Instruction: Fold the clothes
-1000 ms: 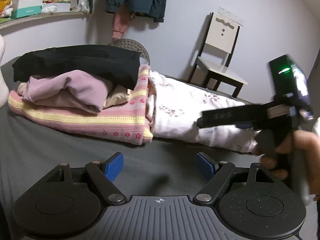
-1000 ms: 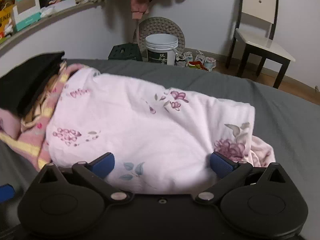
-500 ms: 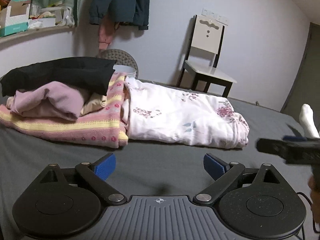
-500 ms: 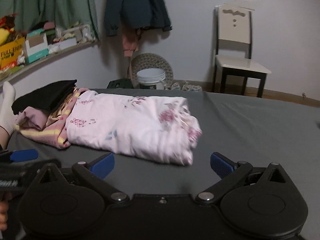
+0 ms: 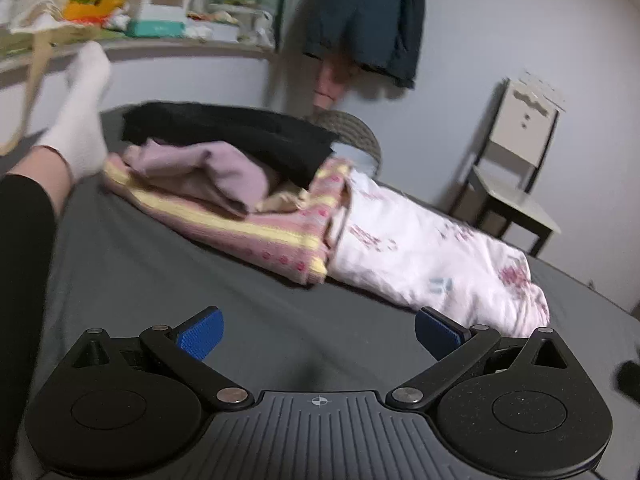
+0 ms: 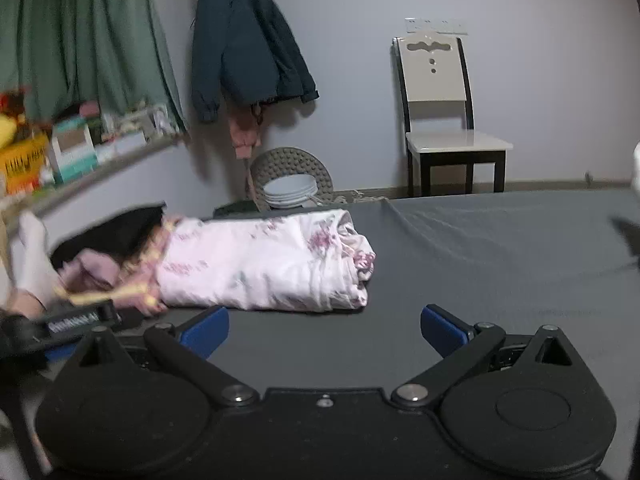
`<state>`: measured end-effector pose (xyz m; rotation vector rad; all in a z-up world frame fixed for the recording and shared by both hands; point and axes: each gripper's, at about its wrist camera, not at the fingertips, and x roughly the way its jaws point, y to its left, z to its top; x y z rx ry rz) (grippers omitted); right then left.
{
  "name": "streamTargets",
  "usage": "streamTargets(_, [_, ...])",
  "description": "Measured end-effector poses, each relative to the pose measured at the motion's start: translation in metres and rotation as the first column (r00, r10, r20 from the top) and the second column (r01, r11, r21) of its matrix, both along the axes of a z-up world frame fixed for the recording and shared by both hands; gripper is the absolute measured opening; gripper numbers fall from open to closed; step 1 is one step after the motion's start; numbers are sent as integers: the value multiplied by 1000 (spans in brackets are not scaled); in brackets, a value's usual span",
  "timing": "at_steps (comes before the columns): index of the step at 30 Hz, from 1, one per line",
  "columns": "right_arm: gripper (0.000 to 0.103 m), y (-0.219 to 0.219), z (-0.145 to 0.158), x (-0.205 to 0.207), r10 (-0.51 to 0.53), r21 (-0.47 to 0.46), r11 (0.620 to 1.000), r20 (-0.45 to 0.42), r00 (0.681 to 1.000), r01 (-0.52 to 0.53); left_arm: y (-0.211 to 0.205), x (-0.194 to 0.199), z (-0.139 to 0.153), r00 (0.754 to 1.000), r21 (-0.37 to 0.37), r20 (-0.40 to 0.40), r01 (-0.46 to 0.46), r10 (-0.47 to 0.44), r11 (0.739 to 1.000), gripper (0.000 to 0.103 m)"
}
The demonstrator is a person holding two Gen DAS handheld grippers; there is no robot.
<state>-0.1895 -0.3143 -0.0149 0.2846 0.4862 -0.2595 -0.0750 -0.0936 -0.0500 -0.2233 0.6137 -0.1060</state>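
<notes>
Held wide apart and empty, left gripper [image 5: 318, 334] and right gripper [image 6: 324, 330], low over the grey bedsheet [image 6: 480, 248]. Folded floral garment [image 6: 264, 264] lay beyond, against the striped pile [image 5: 224, 216]. Risk: nudging it undone. Only the right view showed its rolled end.

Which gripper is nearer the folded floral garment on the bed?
Left. The left gripper sits just short of the floral garment, its right finger almost at the hem. The right gripper is open and further back.
</notes>
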Motion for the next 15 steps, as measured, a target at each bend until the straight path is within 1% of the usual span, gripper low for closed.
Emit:
streamTargets(2, [103, -3, 14, -12, -17, 52, 999, 12, 1000, 17, -2, -4, 4, 1000, 44, 19, -3, 2, 999, 102])
streamTargets(4, [103, -2, 31, -29, -6, 77, 997, 22, 1000, 5, -5, -9, 9, 999, 90, 37, -5, 1, 996, 102])
streamTargets(5, [103, 1, 41, -38, 7, 85, 996, 26, 1000, -9, -6, -11, 13, 999, 99, 43, 2, -7, 995, 102])
streamTargets(6, [103, 5, 54, -48, 29, 89, 996, 22, 999, -31, -4, -13, 17, 999, 98, 47, 7, -11, 995, 102])
streamTargets(8, [103, 17, 79, -60, 91, 102, 991, -15, 996, -89, -1, -17, 25, 998, 89, 54, 14, -19, 996, 102])
streamTargets(9, [103, 23, 94, -65, 143, 126, 982, -31, 989, -138, 2, -19, 30, 998, 83, 56, 18, -23, 996, 102])
streamTargets(10, [103, 27, 108, -68, 204, 180, 964, -34, 978, -195, 4, -19, 35, 998, 95, 49, 39, -44, 995, 102])
streamTargets(11, [103, 29, 122, -70, 265, 251, 935, -25, 964, -251, 6, -19, 39, 997, 109, 40, 62, -67, 992, 102])
streamTargets(12, [103, 27, 131, -70, 315, 342, 892, -4, 949, -295, 8, -19, 44, 995, 122, 31, 85, -89, 989, 102])
streamTargets(13, [103, 23, 137, -68, 353, 446, 833, 29, 935, -328, 8, -19, 47, 992, 146, 32, 115, -121, 983, 102])
streamTargets(15, [103, 12, 137, -59, 386, 626, 698, 81, 919, -348, 7, -21, 50, 990, 212, 60, 114, -130, 971, 102])
